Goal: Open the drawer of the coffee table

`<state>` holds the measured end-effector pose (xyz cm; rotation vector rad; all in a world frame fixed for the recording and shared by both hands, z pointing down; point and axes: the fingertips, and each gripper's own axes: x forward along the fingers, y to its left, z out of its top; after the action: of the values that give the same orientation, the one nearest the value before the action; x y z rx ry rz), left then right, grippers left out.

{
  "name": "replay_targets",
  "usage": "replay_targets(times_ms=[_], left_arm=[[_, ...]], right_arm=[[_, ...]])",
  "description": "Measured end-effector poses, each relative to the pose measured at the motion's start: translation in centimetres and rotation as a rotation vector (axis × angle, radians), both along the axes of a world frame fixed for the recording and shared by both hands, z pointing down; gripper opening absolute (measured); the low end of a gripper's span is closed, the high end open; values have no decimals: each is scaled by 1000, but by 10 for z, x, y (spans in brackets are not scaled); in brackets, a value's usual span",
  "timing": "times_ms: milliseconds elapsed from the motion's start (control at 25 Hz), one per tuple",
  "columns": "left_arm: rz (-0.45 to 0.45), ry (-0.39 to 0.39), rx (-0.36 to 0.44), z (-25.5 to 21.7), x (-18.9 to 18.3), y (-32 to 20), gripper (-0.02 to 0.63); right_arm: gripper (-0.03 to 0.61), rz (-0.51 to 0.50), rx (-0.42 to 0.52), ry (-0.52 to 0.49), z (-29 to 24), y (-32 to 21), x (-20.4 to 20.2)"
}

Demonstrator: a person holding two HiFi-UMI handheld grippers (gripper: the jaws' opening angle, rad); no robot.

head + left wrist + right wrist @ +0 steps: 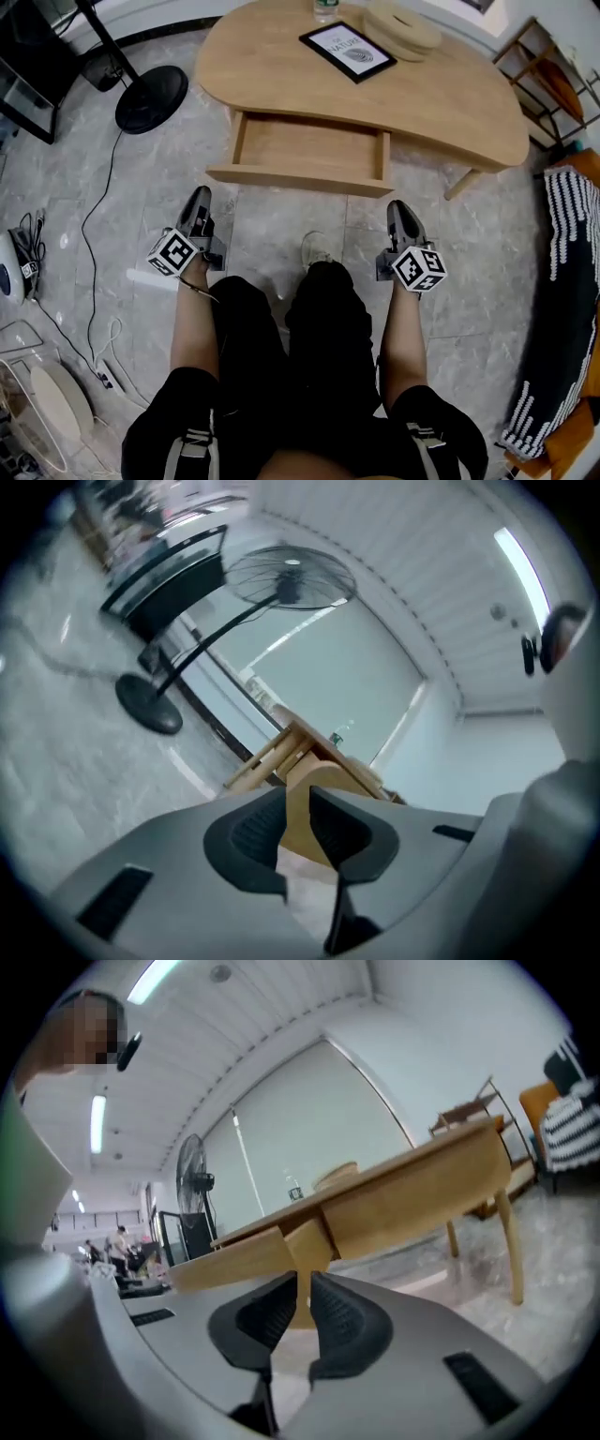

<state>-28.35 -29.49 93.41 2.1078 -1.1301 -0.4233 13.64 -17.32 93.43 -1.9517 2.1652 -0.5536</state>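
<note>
The light wooden coffee table [450, 94] stands ahead of me with its drawer [309, 150] pulled out, the inside bare. Both grippers hover over the floor short of the drawer front, touching nothing. My left gripper [199, 195] is below the drawer's left corner; my right gripper [401, 208] is below its right corner. In the left gripper view the jaws [298, 803] stand a narrow gap apart, with the drawer corner [323, 775] seen far beyond them. The right gripper [305, 1288] looks the same, empty and narrowly apart, facing the drawer [234, 1255] under the tabletop [412, 1199].
On the table lie a framed picture [348, 51], a stack of round woven mats [401, 28] and a bottle [325, 7]. A fan base [151, 98] with its cable and a power strip [108, 378] are on the left. A striped cloth [562, 309] lies to the right. My foot [317, 251] rests between the grippers.
</note>
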Motion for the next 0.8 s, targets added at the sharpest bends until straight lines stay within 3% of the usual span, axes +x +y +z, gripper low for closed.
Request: replay_targets(times_ms=[120,200,240,320,400,520,600,800], left_arm=[[-58,-473,114,-47,-16,16,60],[-102,-747,179,-82,-17,28,38],[-119,-844,204,-99,-13,36,24],[-135,-952,242,-128,3,53,21],[-137,-959,280,-155,23,69,21],[-109,-847,305,-187,49,83,20],[-94,-789,305,-201,60,87,20],[-60,-757,266,-209,73,68,20]], right_arm=[[25,48,47,181,-59,14,-6],[14,63,81,214,-98,19,-17],[14,62,88,218,-115,20,-26],[14,59,89,244,-142,20,-47],[13,57,92,263,-165,19,-67],[12,45,109,295,-190,17,-91],[12,41,119,323,-201,15,-101],[12,9,131,356,-213,-13,-106]])
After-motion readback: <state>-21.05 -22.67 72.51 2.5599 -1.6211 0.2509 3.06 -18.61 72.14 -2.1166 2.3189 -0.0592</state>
